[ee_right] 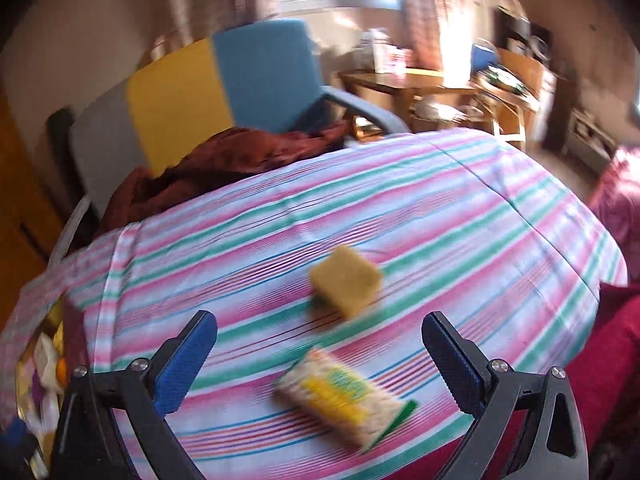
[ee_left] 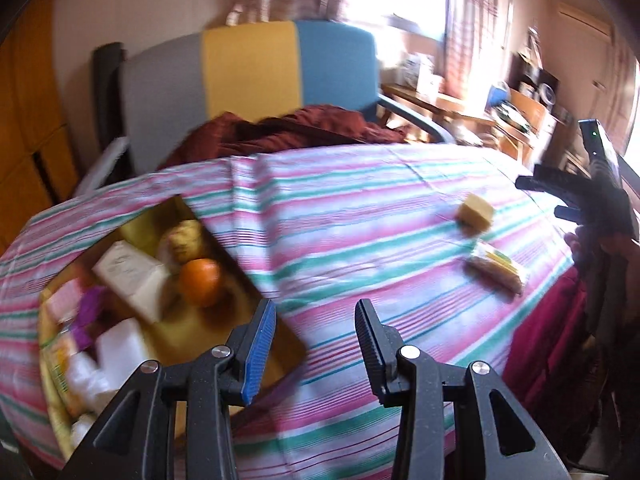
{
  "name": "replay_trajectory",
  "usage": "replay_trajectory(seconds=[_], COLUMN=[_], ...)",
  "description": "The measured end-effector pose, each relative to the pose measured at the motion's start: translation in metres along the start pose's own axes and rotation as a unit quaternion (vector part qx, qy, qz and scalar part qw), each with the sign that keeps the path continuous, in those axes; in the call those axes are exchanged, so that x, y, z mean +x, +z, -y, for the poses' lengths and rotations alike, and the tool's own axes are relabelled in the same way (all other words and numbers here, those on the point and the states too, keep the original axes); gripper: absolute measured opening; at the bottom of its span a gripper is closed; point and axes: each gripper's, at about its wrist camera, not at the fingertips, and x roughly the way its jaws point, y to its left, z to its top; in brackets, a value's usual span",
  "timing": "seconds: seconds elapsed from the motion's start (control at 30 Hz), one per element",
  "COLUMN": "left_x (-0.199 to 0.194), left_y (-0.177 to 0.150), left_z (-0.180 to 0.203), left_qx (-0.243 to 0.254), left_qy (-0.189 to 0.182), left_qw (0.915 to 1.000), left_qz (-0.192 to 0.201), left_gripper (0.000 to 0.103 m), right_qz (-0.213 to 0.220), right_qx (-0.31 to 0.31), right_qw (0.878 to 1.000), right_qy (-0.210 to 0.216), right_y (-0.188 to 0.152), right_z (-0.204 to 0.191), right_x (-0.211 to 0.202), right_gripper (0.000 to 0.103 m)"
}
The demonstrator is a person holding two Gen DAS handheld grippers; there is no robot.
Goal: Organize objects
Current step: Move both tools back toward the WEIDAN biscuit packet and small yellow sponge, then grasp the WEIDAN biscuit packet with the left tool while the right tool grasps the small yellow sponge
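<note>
Yellow block sponge with a green underside point(ee_right: 346, 280) sits on the pink, green and white striped tablecloth point(ee_right: 440, 216), ahead of my right gripper point(ee_right: 320, 364); its fingers are spread wide, nothing between the pads; everything is motion-blurred. Flat clear-wrapped packet with a yellow and green label point(ee_right: 344, 398) lies just nearer than the sponge, roughly between the blue-padded fingertips point(ee_right: 188, 360) but below them; I see no contact. Sponge and packet are near each other, not touching.

From the left wrist view, my left gripper point(ee_left: 316, 356) hovers over the cloth beside the open yellow cardboard box point(ee_left: 288, 344); fingers are parted with only a moderate gap, pinching nothing. Box holds a round orange fruit point(ee_left: 200, 282), a white rectangular carton point(ee_left: 132, 276), a purple item point(ee_left: 90, 312) too blurred to name, and other white and pale packages; the orange touches the carton. Same sponge point(ee_left: 475, 212) and packet point(ee_left: 496, 270) show far right on the cloth, well apart from the box.

Behind the table: a grey, yellow and blue panelled chair point(ee_left: 248, 72) with dark red fabric point(ee_left: 288, 128) heaped on it.
</note>
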Motion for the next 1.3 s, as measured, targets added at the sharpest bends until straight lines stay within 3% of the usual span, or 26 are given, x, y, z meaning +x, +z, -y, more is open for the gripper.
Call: replay_trajectory(seconds=[0.1, 0.2, 0.37, 0.53, 0.67, 0.8, 1.0, 1.3], left_x=[0.02, 0.045, 0.086, 0.123, 0.151, 0.18, 0.208, 0.207], left_y=[0.009, 0.015, 0.024, 0.038, 0.052, 0.06, 0.072, 0.072], left_z=[0.023, 0.046, 0.09, 0.137, 0.161, 0.182, 0.204, 0.248], left_qx=[0.011, 0.008, 0.022, 0.029, -0.007, -0.037, -0.048, 0.055], left_qy=[-0.03, -0.082, -0.125, -0.177, -0.212, -0.213, -0.184, -0.137], left_qw=[0.9992, 0.9943, 0.985, 0.9706, 0.9566, 0.9486, 0.9511, 0.9652], left_qz=[-0.025, -0.068, -0.117, -0.161, -0.2, -0.231, -0.244, -0.216], left_gripper=[0.041, 0.041, 0.041, 0.041, 0.041, 0.046, 0.048, 0.059], right_qz=[0.003, 0.004, 0.02, 0.028, 0.041, 0.052, 0.055, 0.062], right_qx=[0.053, 0.102, 0.129, 0.149, 0.176, 0.19, 0.21, 0.225], right_qw=[0.998, 0.995, 0.991, 0.986, 0.98, 0.976, 0.97, 0.965], right_qy=[-0.014, -0.001, 0.033, 0.063, 0.079, 0.091, 0.113, 0.12], right_y=[0.008, 0.009, 0.008, 0.007, 0.005, 0.004, 0.004, 0.003], right_z=[0.034, 0.054, 0.053, 0.058, 0.072, 0.078, 0.086, 0.091], right_x=[0.008, 0.015, 0.011, 0.011, 0.005, 0.001, 0.003, 0.001], right_gripper=[0.103, 0.103, 0.103, 0.103, 0.103, 0.103, 0.103, 0.103])
